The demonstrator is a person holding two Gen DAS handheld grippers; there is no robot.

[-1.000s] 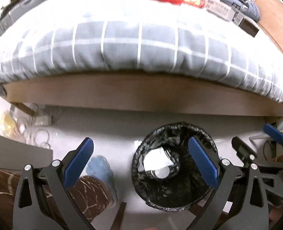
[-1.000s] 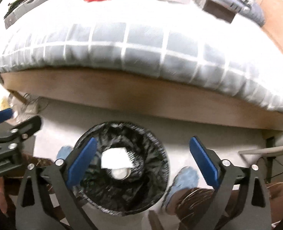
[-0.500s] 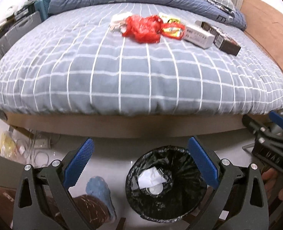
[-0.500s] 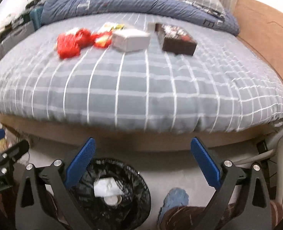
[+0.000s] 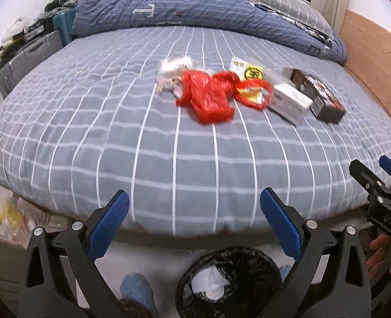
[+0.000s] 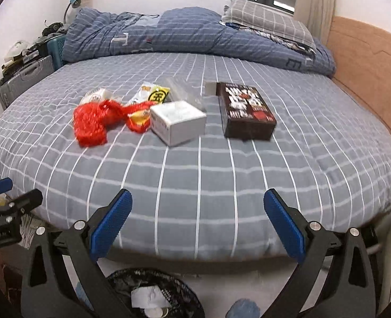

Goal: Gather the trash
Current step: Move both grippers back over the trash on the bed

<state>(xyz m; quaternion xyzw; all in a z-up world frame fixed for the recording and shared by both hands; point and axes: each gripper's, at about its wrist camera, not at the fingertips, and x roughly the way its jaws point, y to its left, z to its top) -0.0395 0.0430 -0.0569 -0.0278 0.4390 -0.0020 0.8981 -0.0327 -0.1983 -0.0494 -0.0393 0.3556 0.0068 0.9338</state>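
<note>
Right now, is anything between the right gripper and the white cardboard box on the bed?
Nothing visible. The open right gripper faces bare grey checked bedsheet up to the white cardboard box; the red mesh bag and dark box flank it.

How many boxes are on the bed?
2. A white box sits beside the red net bag, and a dark box lies to its right. Smaller ones could hide under the wrappers.

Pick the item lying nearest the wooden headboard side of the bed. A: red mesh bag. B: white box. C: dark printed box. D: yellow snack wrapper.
C: in the right wrist view the dark printed box lies closest to the headboard, with the white box next and the red mesh bag farthest.
</note>
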